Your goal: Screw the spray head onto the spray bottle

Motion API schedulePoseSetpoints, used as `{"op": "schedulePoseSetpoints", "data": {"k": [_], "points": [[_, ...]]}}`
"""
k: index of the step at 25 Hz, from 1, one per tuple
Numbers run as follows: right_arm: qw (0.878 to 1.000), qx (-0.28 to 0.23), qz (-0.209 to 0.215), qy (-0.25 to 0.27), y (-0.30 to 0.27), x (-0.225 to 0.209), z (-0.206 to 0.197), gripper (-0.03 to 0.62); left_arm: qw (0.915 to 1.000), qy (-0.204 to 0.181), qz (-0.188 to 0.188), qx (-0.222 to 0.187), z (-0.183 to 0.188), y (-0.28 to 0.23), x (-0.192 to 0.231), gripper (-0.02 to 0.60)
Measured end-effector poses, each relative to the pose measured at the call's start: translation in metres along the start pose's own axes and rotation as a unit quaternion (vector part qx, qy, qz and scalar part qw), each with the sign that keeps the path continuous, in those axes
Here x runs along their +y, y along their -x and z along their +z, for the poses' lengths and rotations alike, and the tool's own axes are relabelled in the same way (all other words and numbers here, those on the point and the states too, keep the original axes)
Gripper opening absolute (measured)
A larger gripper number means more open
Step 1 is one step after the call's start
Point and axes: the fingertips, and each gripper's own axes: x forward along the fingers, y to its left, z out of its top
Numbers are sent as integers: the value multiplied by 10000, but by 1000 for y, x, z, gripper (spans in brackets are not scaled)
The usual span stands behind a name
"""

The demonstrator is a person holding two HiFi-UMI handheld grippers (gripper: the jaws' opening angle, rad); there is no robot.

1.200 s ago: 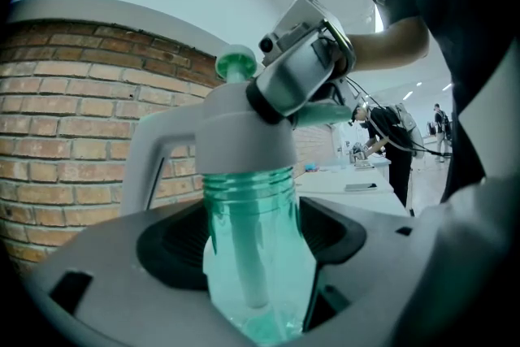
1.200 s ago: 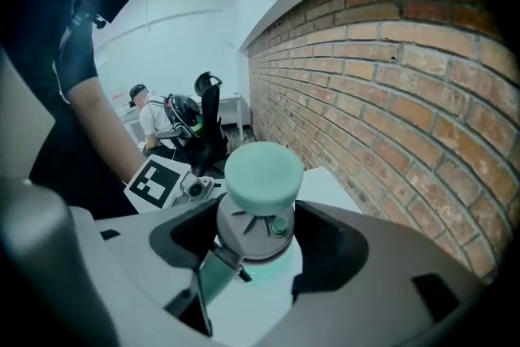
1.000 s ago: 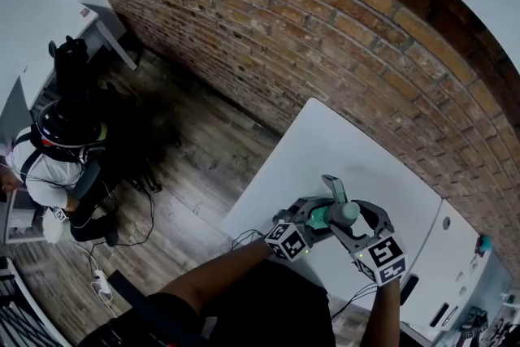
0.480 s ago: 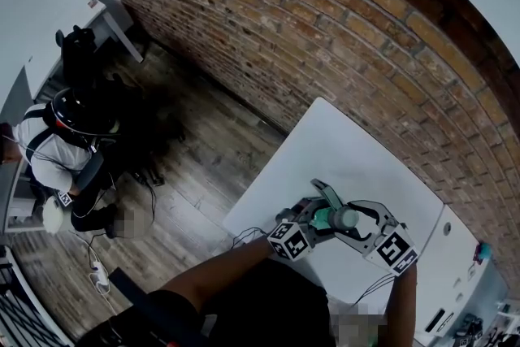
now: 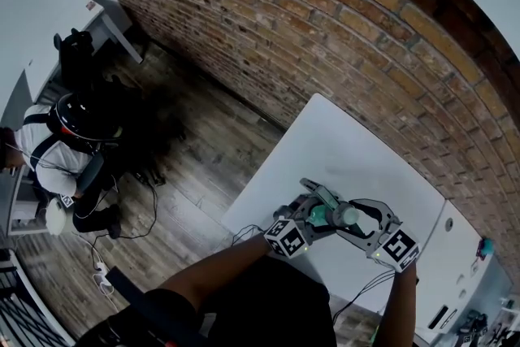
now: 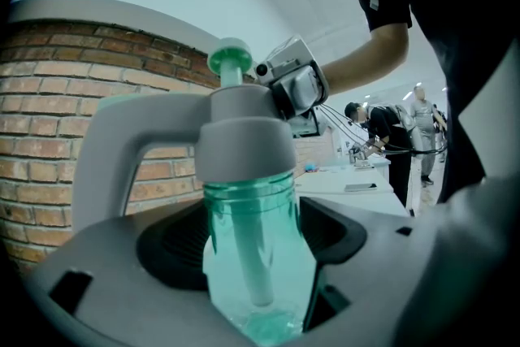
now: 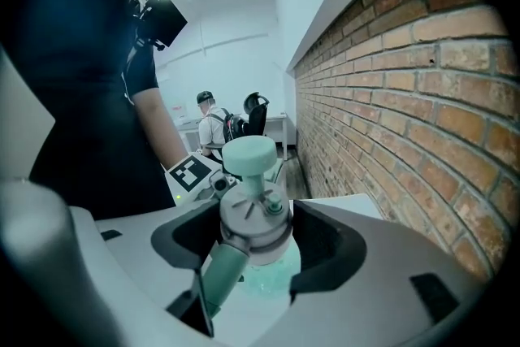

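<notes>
Here, left fingers [image 6: 168, 249] clamp teal bottle [image 6: 286, 244] — tube [image 6: 250, 264] inside, right fingers [image 7: 327, 243] grip spray head [image 7: 253, 215].

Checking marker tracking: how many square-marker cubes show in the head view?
2. One black-and-white square-marker cube sits on the left gripper, low in the centre of the picture. The other sits on the right gripper, further right. Neither is covered.

A: L-side tool status?
B: Left tool [image 6: 252, 236] clamped on spray bottle [image 6: 286, 256]. Bottle green, clear, upright, pads on both sides.
A: Spray head?
B: Gray spray head [image 6: 244, 134] sits on bottle neck. Green knob [image 6: 230, 61] on top, dip tube [image 6: 252, 264] visible inside.
A: Bkgd?
B: Brick wall [image 6: 49, 77] at left, people [image 6: 379, 124] far right by white tabletop [image 6: 341, 179].
</notes>
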Motion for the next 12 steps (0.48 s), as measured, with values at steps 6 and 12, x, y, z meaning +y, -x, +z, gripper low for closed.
{"op": "schedulePoseSetpoints", "data": {"k": [6,12], "points": [[9980,-347,-455,-286,10,-4,4,284,10000,-34,-32,37,-5,-3,-3,324],[9923,-425,-1066,-466,9,0,16,285,10000,-49,-36,48,-1,-1,-1,324]]}}
